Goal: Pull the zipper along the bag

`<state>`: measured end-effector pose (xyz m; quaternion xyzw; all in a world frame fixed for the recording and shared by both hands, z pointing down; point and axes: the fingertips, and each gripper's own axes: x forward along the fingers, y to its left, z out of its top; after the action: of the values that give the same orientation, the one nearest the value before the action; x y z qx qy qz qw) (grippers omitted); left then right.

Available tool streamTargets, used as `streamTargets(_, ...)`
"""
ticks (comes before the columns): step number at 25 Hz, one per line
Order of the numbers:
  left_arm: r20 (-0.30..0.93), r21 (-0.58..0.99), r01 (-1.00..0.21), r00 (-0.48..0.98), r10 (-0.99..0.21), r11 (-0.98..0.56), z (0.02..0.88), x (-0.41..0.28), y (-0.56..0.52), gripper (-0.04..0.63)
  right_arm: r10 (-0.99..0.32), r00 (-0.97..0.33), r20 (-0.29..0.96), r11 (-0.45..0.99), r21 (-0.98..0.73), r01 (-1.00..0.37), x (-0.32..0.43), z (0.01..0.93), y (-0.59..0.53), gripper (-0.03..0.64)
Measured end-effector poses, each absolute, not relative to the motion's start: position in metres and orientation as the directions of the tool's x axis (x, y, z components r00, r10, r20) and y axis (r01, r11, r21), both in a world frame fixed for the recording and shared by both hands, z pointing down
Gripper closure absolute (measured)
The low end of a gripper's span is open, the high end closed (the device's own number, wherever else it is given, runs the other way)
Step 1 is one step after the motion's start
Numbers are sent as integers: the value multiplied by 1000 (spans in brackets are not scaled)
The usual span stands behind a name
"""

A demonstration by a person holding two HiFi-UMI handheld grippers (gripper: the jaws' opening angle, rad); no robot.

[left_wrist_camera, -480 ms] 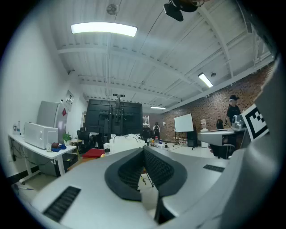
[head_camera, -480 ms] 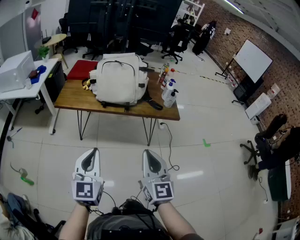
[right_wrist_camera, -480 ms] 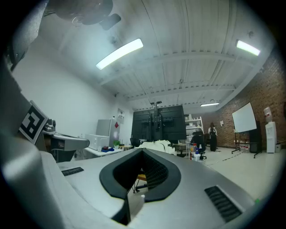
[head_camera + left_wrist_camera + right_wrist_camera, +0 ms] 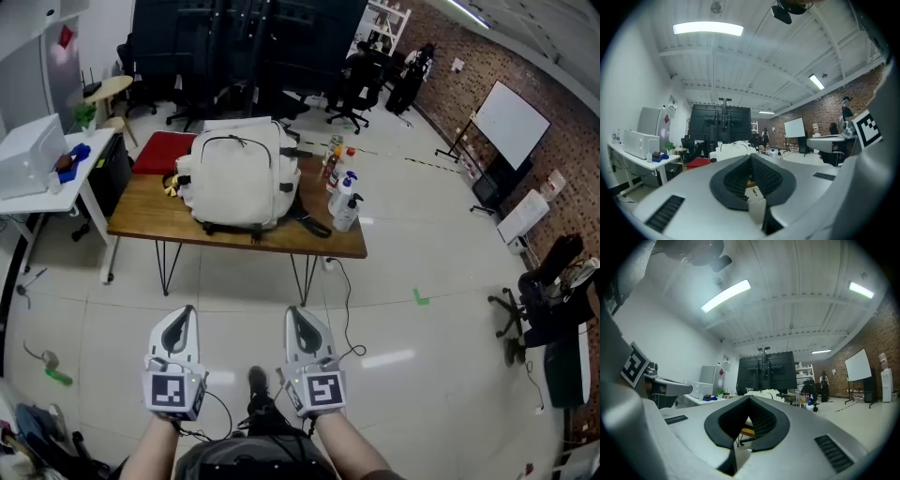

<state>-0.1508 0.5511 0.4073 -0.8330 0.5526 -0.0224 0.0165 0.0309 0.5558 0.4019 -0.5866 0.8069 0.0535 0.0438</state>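
I am standing well apart from the table (image 4: 141,217), holding the left gripper (image 4: 185,315) and the right gripper (image 4: 296,317) low in front of me over the tiled floor; both are clenched on nothing, the ribbed black pads meeting at the tips in each gripper view. The backpack (image 4: 239,173) is sitting mid-table, nearer the back edge; I am judging that the task has not begun and that the step in hand is the approach.

To do it well, I am planning to close the gap first, then to part 1 pair of jaws and pin the fabric just beside the zip track while the other gripper pinches the pull tab; pulling along the curve of the track, not away from it, should keep the slider from jamming; the pull is too small to make out from here, so I am needing a closer look before committing.

The backpack is looking cream-coloured, soft cloth, rounded and fairly full, with dark straps trailing towards the table's front right corner; it will likely give under pressure. The table is warm brown wood on thin black hairpin legs; a cluster of plastic bottles (image 4: 343,192) is crowding its right edge, just beside the backpack, and I am wanting to keep clear of them.
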Motion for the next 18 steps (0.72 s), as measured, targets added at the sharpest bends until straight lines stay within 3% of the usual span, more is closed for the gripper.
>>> streamTargets(9, 46, -87, -934, 343, -938, -346, 396, -123, 420, 558, -939, -309, -149, 317, -30, -948, 70, 396, 413, 600)
streamTargets(18, 51, -97, -935, 338, -940, -341, 391, -79, 308, 558, -916, -373, -149, 375, 14, -927, 98, 392, 302, 600)
